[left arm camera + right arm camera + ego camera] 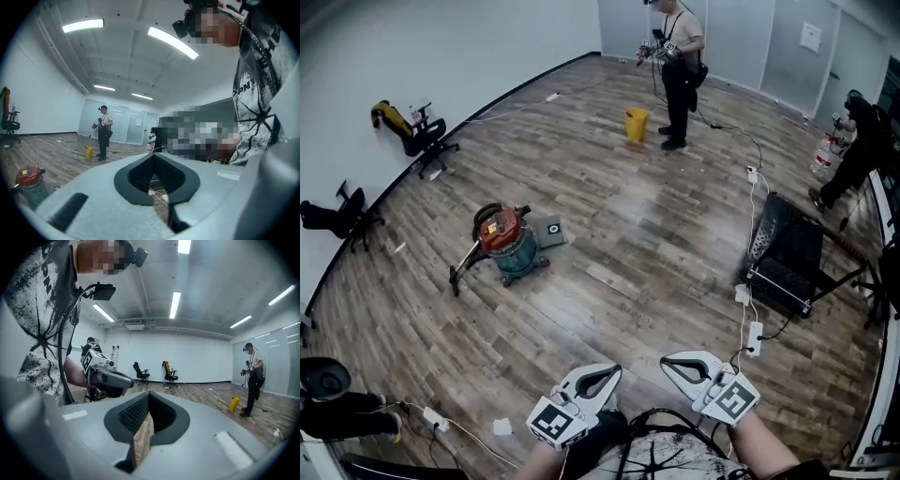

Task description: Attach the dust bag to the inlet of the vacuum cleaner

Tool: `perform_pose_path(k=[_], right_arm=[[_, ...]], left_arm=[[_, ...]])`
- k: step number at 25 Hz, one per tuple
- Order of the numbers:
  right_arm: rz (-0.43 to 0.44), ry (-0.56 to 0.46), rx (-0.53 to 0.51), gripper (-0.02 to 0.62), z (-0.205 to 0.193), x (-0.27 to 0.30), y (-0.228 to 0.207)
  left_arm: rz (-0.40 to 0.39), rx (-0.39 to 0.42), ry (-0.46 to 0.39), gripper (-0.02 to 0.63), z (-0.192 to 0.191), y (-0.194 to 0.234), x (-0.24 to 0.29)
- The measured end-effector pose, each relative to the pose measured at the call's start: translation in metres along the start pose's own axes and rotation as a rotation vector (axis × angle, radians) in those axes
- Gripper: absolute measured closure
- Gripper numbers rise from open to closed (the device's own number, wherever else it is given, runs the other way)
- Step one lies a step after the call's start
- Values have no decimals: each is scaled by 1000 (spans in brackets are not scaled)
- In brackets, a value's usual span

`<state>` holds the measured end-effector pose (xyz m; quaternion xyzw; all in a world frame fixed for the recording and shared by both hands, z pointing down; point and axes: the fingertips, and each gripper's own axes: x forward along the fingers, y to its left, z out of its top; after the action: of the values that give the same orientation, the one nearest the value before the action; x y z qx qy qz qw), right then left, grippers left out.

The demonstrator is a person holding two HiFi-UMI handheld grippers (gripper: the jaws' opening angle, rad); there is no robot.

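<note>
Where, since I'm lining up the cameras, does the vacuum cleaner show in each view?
Head view: vacuum cleaner left of centre.
Left gripper view: vacuum cleaner at bottom left.
Right gripper view: not in it.
Shared landmark: yellow bucket beside the standing person.

L gripper (612,372) at 6 o'clock in head view, held near level, jaws closed w/ nothing between, tips aimed approx 1 o'clock. R gripper (668,360) at 5 o'clock, jaws also closed & empty, tips aimed approx 11 o'clock, so both angle inward, tips near but apart. Bare forearms (766,452) show at bottom edge.
</note>
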<state>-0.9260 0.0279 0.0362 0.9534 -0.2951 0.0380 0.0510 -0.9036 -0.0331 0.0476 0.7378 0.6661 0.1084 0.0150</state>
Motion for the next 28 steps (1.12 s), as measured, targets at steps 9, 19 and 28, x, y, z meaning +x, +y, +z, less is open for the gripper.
perform_pose_path(k=[9,19,28], right_arm=[[-108,-34,8,591,19,104,-54],[-89,-33,-41,591,24,167,-87],[-52,-16,-49,591,15,191,-139]], left_arm=[[-47,-2,-30,607,18,110,-16],[-39,25,-81,607,49,185,-11],[-5,14,-103,607,59,231,28]])
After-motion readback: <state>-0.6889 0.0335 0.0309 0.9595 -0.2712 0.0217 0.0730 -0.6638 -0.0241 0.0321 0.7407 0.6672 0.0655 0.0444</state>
